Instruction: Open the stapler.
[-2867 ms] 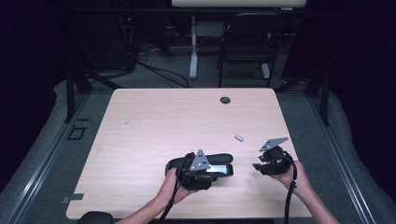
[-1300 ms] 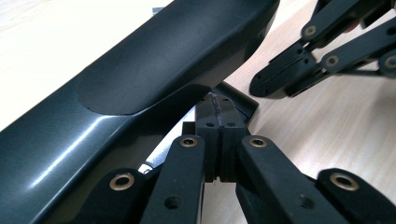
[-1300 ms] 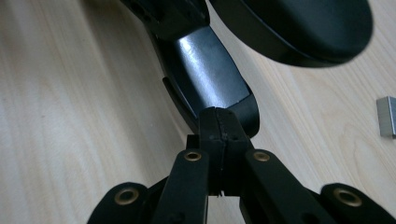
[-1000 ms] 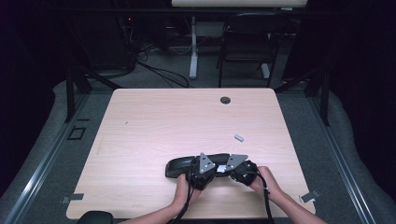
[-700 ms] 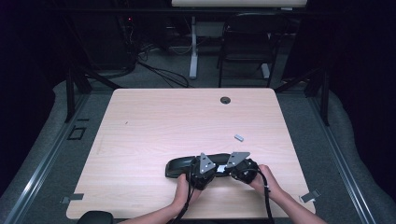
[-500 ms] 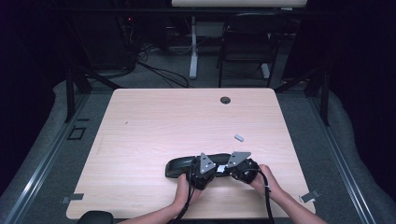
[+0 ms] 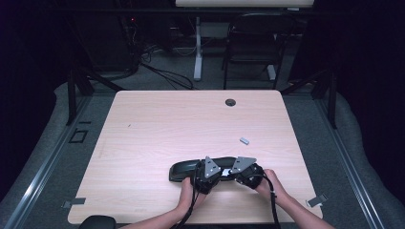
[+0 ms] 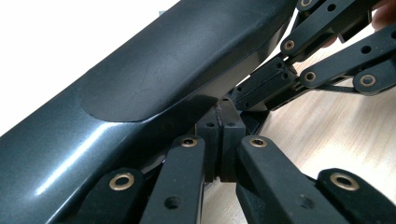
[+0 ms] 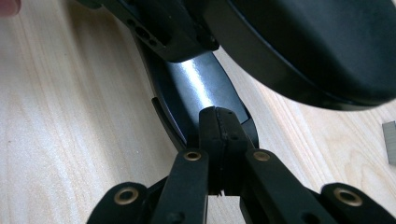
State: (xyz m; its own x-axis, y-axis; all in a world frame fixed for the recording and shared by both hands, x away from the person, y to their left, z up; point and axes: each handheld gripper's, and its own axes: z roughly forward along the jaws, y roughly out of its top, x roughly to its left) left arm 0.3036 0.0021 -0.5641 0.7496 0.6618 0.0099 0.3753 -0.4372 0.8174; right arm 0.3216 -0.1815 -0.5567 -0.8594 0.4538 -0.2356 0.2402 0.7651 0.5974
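Note:
A long black glossy case [image 7: 186,169] lies on the wooden table [image 7: 157,133] near its front edge. My left gripper [image 7: 218,173] sits at the case's right end, jaws pressed together, its tip [image 8: 219,126] tucked under the case's dark curved shell [image 8: 154,70]. My right gripper [image 7: 231,173] faces it from the right, jaws also together, its tip [image 9: 219,126] touching a shiny dark lip [image 9: 196,88] below the case's rounded black body [image 9: 317,42]. I see nothing between either pair of jaws. The right gripper's linkage [image 8: 336,70] shows close by in the left gripper view.
A small grey piece [image 7: 244,140] lies on the table behind the grippers, also visible as a grey piece [image 9: 390,142] at the right gripper view's edge. A round cable hole [image 7: 230,102] is near the far edge. A chair [image 7: 250,43] stands beyond the table.
Since the earliest frame my right gripper has moved left, from beside the case to its right end next to my left gripper. Over the last second both hands have stayed still.

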